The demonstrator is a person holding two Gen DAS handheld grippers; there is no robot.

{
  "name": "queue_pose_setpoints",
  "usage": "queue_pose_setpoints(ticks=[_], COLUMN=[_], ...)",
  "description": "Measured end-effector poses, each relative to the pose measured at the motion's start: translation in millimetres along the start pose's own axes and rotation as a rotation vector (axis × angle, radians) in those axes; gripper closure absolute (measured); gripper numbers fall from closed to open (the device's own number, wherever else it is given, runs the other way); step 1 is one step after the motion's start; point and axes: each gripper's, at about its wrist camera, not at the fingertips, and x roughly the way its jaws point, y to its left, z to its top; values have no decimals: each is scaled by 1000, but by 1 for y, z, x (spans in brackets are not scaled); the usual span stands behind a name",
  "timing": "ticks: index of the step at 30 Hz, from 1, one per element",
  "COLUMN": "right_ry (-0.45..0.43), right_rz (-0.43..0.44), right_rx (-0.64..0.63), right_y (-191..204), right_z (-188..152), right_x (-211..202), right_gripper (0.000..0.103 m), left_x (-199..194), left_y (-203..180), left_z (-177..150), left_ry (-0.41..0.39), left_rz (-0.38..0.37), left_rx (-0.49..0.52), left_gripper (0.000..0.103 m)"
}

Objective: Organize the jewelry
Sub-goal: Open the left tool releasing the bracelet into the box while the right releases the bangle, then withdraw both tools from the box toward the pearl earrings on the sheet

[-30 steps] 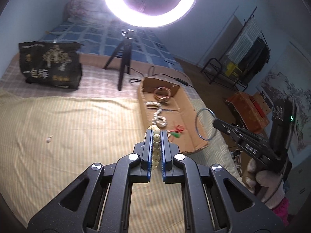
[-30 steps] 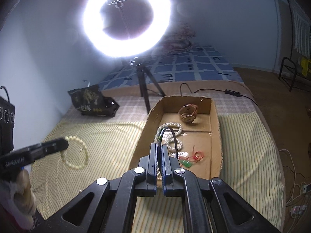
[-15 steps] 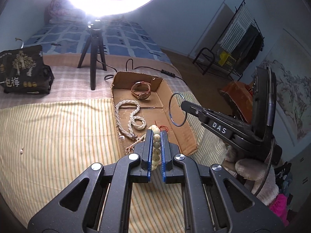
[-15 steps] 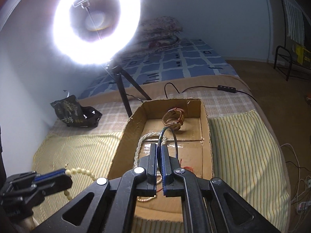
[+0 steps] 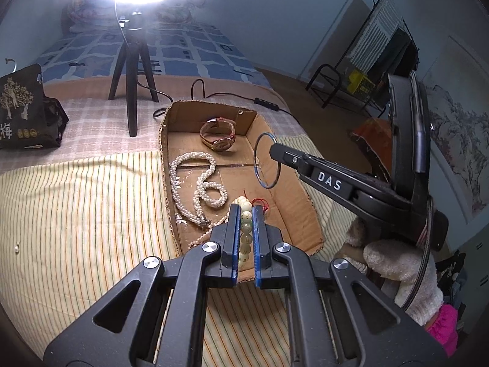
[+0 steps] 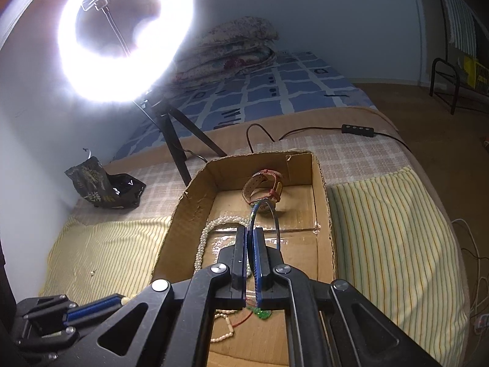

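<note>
My left gripper (image 5: 246, 211) is shut on a cream bead bracelet (image 5: 245, 223) and holds it above the near end of an open cardboard box (image 5: 301, 192). My right gripper (image 6: 251, 234) is shut on a thin dark bangle (image 6: 265, 218), held over the middle of the box (image 6: 321, 183); the bangle also shows in the left wrist view (image 5: 266, 160). In the box lie a pearl necklace (image 5: 198, 183), a watch with a brown strap (image 5: 218, 136) and a red-corded green pendant (image 6: 259, 313).
The box sits on a striped yellow cloth (image 5: 76, 214) over a bed. A ring light on a black tripod (image 5: 130, 58) stands behind it, with a cable and switch (image 6: 357, 130). A black printed bag (image 5: 24, 110) lies far left. A small bead (image 5: 16, 247) lies on the cloth.
Both grippers have moved forward over the box, each still holding its piece. The left one came in from the cloth to the box's near end; the bangle now hangs lower, above the box floor.
</note>
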Motion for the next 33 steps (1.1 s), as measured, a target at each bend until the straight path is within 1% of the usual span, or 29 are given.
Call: queue_pose_setpoints(ticks=[11,15,16,17,18,19,20,21,22,23,24,25,26,27,28,29,31,33], right_ry=[13,8,6,0,-8,-9,-7,-6,-7,-12,-22,-31,-37,-41,-47,-51,-56,-67], right_rz=[11,16,17,13,8,5,4,2,-4,-18,-31,-40,-47,-50,-53,-58,-70,-86], right_rx=[23,25,24,25,22,20,15,10,8,5,3,2,2,2,1,1,1,1], right_y=[-8,-8,-8,-7,-6,-5,-4,-3,-2,0,1,2,2,2,2,2,3,4], right_z=[1,1,1,1,1,2,2,2,2,2,3,3,4,4,5,6,7,7], right_x=[11,10,10,9,7,7,7,7,7,6,4,2,1,0,-2,-3,-6,-8], right_gripper=[102,95,85,79,72,71,71,65,50,43,31,23,20,16,14,12,3,0], left_x=[9,8,7,7,7,7,7,7,6,5,5,4,4,3,2,1,1,1], left_y=[-2,-3,-3,-3,-3,-3,-4,-4,-5,-6,-7,-9,-9,-10,-10,-10,-11,-10], left_z=[-1,0,-1,-1,-1,-1,-1,-1,-2,-2,-2,-2,-2,-2,-3,-3,-3,-3], left_ry=[2,-7,-6,-4,-2,-1,-3,-6,-11,-18,-19,-19,-20,-22,-26,-28,-24,-21], left_rz=[18,23,22,21,21,23,25,27,29,31,33,35,37,39,40,42,50,53], left_rx=[26,35,36,36,39,41,44,47,51,59,65,72,76,77,77,77,80,77], left_gripper=[98,98,98,98,94,88,75,65,63,62,62,60,52,42,38,36,36,35])
